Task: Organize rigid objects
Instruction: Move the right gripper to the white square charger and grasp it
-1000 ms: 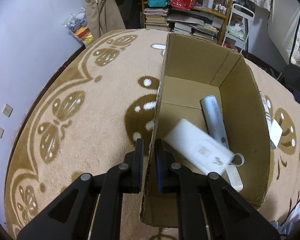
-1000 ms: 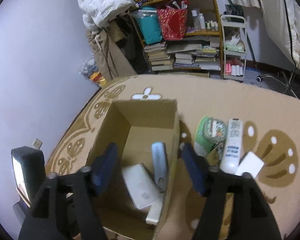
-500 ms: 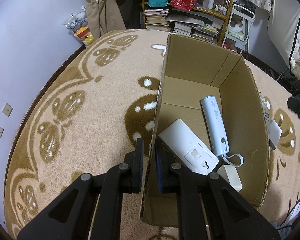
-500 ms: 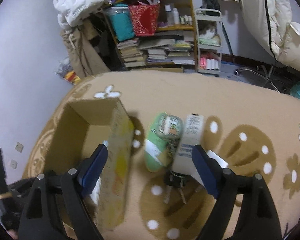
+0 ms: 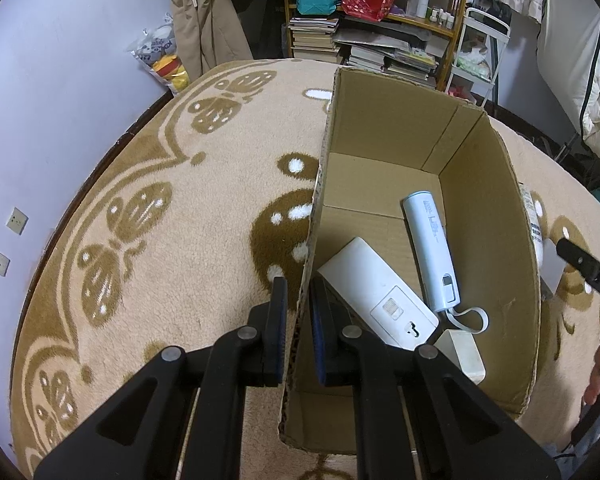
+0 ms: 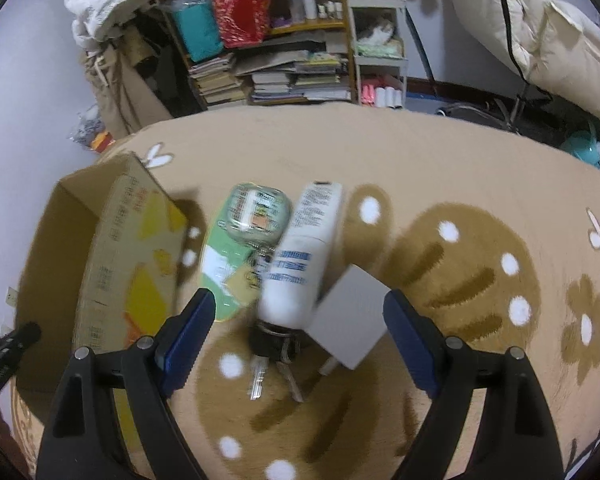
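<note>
My left gripper (image 5: 298,312) is shut on the left wall of an open cardboard box (image 5: 384,140) on the carpet. Inside lie a white flat device (image 5: 376,294), a pale blue cylinder with a strap (image 5: 430,248) and a small cream block (image 5: 462,354). My right gripper (image 6: 296,320) is open and empty above a pile beside the box (image 6: 112,264): a white remote (image 6: 304,252), a green packet (image 6: 236,256), a clear round case (image 6: 258,216), a white adapter (image 6: 350,300) and keys (image 6: 274,356).
A tan patterned carpet (image 6: 460,184) covers the floor. At the back stand a cluttered bookshelf with stacked books (image 6: 268,64), a white cart (image 6: 380,56) and hanging clothes (image 5: 204,16). The right gripper's tip shows at the left wrist view's right edge (image 5: 584,268).
My right gripper has swung right, from over the box to over the pile beside it, and stayed open. The white device in the box slid to rest. My left gripper has not moved.
</note>
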`<state>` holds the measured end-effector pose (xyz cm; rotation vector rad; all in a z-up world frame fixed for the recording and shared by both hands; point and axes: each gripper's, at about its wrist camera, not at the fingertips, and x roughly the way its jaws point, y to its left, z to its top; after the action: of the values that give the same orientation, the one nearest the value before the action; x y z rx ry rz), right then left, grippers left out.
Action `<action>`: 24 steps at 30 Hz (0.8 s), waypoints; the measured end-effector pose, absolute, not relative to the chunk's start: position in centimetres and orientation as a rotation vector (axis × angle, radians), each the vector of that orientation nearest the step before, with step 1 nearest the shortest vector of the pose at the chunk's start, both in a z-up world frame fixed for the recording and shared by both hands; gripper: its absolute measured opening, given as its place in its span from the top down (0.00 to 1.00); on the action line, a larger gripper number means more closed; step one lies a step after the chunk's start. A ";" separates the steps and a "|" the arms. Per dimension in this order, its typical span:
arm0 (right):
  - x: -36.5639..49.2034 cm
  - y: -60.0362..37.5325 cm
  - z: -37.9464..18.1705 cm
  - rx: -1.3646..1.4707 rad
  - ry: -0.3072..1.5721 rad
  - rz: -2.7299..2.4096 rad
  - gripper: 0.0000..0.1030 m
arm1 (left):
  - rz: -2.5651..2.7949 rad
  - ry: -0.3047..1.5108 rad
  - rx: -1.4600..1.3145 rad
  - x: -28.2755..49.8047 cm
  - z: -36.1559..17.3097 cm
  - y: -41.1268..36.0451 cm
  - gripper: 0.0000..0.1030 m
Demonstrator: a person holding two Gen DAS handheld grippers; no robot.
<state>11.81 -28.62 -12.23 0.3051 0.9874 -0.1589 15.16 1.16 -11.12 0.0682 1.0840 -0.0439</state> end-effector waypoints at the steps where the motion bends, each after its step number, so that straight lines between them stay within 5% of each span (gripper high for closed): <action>1: 11.7 -29.1 -12.6 0.310 0.992 -0.166 0.12 | -0.043 1.084 0.068 15.2 -11.1 1.2 0.90; 24: 13.5 -34.0 -18.4 0.453 1.033 -0.287 0.13 | -0.019 1.068 0.134 14.8 -11.4 0.2 0.89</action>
<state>13.54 -34.02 -18.43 0.4528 1.0332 -0.2871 14.77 0.19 -11.36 0.1336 1.0677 -0.0187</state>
